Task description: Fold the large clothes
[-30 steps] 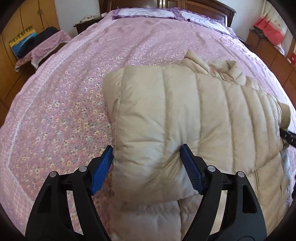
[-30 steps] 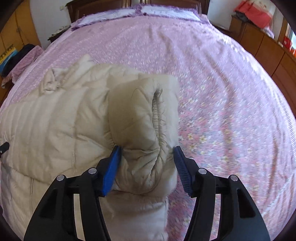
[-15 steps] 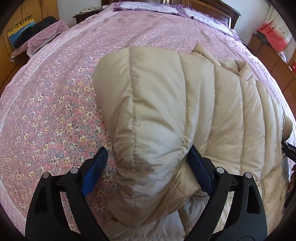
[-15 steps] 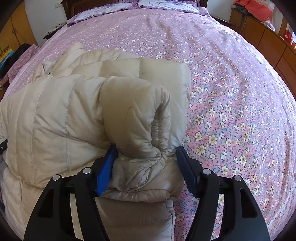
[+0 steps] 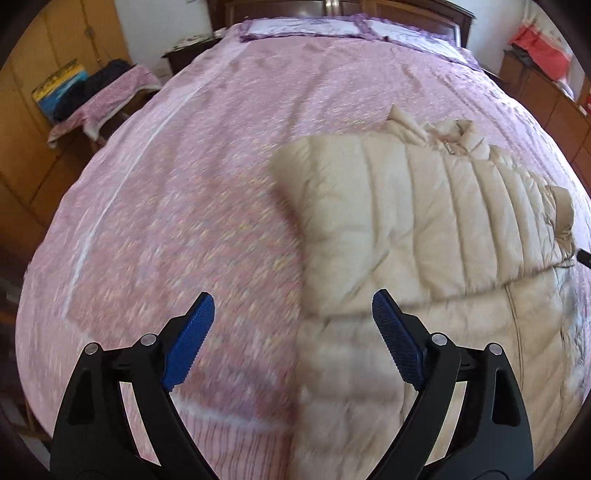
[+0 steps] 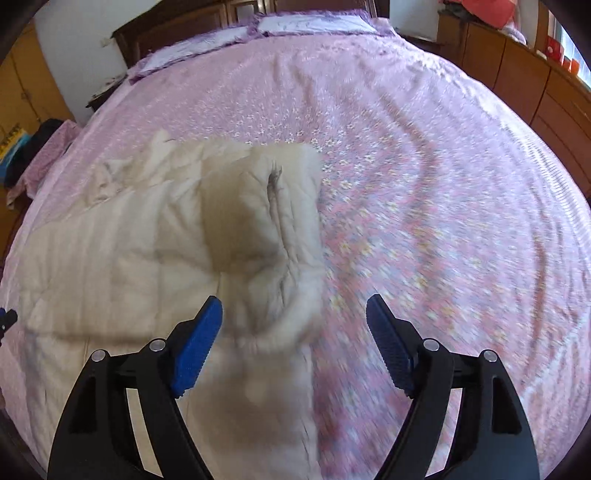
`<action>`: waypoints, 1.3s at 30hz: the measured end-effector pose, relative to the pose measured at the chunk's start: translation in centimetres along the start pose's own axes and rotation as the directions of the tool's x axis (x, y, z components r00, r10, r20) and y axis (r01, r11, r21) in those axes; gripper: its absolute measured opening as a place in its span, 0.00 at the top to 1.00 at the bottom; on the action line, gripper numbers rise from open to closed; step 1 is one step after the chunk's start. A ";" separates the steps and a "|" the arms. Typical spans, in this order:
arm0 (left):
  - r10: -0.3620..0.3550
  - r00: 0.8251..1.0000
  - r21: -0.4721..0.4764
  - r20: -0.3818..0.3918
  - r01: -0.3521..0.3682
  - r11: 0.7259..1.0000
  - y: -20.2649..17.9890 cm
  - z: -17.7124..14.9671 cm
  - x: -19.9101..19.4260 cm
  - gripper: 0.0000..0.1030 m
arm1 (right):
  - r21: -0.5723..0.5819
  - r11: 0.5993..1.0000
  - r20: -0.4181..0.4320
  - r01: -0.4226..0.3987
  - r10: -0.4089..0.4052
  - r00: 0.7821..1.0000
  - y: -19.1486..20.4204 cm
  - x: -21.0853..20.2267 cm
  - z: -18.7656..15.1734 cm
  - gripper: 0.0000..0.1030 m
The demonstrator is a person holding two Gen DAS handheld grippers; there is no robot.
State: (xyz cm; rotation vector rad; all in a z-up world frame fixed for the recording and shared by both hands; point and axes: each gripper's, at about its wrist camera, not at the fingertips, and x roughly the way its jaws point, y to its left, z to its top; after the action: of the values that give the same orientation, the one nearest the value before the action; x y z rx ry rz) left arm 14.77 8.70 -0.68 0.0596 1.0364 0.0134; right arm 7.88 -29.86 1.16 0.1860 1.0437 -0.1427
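Note:
A beige quilted puffer jacket (image 5: 417,221) lies on the pink floral bedspread (image 5: 207,177), its upper part folded down over the lower part. In the left wrist view my left gripper (image 5: 293,314) hangs open above the jacket's left edge, nothing between its blue pads. The right wrist view shows the same jacket (image 6: 155,243) with a folded sleeve (image 6: 273,229) lying on its right side. My right gripper (image 6: 295,317) is above that sleeve's cuff, its jaws opening, and the pads press on nothing.
Purple-trimmed pillows (image 5: 306,27) and a dark wooden headboard stand at the far end of the bed. A small table with a floral cloth and dark items (image 5: 92,92) is at the left. Wooden cabinets (image 6: 524,81) run along the right wall.
Both grippers let go of the jacket's folded part and pulled back and up. The fold now rests on the jacket, farther from both cameras. Both pairs of jaws stand wider.

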 end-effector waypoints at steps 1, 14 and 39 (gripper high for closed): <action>-0.019 1.000 -0.026 -0.002 0.019 0.999 0.4 -0.8 -0.6 0.15 | -0.004 1.000 0.003 -0.002 0.002 1.000 -0.2 -1.0 -0.7 0.25; -0.092 0.995 -0.082 0.034 0.095 0.992 2.9 -10.5 -7.7 0.15 | -0.025 0.974 -0.037 -0.226 0.225 0.974 -0.8 -8.2 -11.6 0.25; -0.213 0.976 -0.161 -0.052 0.203 0.966 4.6 -18.2 -5.2 0.15 | -0.010 0.994 -0.087 -0.110 0.109 0.990 -1.7 -8.6 -19.9 0.22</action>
State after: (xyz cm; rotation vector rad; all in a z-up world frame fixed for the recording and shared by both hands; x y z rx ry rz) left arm -3.49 13.90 -5.18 -0.1924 1.1034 -0.0961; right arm -13.58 -26.92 -1.27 0.2372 1.1178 -0.0281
